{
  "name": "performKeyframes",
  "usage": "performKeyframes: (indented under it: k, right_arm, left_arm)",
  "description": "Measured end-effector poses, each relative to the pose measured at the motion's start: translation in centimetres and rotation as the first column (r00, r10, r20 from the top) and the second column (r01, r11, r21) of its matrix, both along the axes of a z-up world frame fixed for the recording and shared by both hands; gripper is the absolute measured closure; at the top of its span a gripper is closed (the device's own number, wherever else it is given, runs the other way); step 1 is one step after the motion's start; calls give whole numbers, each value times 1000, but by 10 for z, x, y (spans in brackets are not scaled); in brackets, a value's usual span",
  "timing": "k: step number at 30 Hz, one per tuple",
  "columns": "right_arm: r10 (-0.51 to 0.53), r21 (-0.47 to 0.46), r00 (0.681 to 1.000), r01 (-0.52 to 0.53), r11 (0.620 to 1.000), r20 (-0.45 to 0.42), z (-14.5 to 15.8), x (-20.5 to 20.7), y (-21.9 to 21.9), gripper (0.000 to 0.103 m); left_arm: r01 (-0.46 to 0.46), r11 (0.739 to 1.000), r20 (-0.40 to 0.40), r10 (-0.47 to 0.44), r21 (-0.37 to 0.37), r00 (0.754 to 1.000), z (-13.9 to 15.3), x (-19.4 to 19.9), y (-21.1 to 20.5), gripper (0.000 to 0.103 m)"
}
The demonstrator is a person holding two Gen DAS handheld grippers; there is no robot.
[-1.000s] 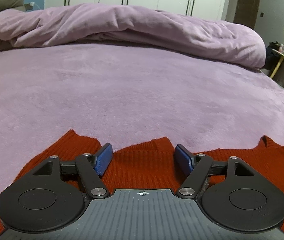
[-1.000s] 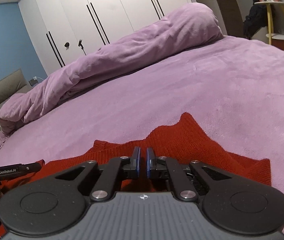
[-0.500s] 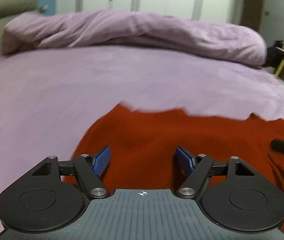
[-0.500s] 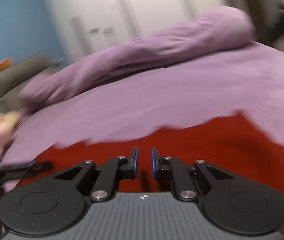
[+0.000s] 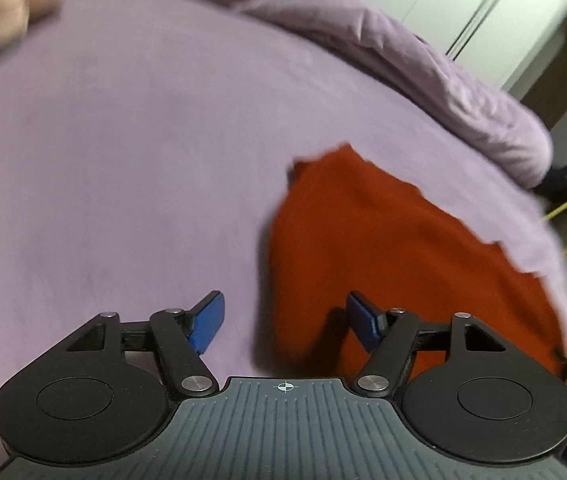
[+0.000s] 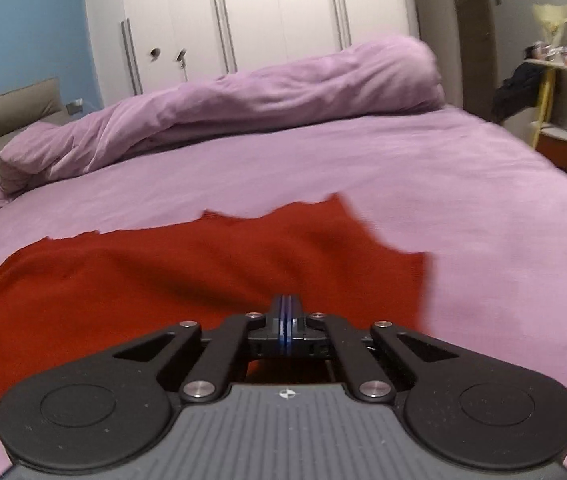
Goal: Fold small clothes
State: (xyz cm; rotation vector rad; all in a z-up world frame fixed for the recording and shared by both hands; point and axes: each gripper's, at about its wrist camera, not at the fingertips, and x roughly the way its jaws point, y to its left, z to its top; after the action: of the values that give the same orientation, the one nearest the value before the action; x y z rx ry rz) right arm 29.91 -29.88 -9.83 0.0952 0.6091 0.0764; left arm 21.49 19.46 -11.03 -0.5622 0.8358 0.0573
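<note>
The red knit garment lies flat on the purple bedsheet, 1 piece only, its long axis running across the right wrist view from the left edge to a jagged corner on the right. Beyond it a rolled purple duvet stretches along the far side of the bed, with white wardrobe doors behind and 1 yellow-legged side table at the right. Nothing lies between the grippers and the cloth. The right gripper has its 2 blue pads pressed together over the garment's near edge; whether cloth is pinched between them cannot be told. The left gripper is closing with nothing between its pads, 1 pad over the sheet, 1 over the garment's edge.
</note>
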Motion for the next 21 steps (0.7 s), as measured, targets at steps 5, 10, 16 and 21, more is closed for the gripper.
performKeyframes:
  k: [5, 10, 16, 21]
  right_arm:
    - [-128, -89, 991, 124, 988, -39, 21, -12, 16, 100]
    - [72, 147, 996, -64, 987, -50, 41, -27, 75, 97]
    - [272, 223, 959, -249, 942, -78, 26, -30, 163, 97]
    - [280, 219, 959, -264, 939, -48, 19, -37, 206, 98]
  left_arm:
    - [61, 975, -22, -68, -212, 997, -15, -11, 1, 40]
    - [-15, 922, -9, 12, -388, 1000, -35, 10, 10, 50]
    - [-134, 791, -33, 143, -597, 989, -64, 31, 21, 76]
    - [-118, 802, 13, 155, -586, 988, -62, 33, 18, 81]
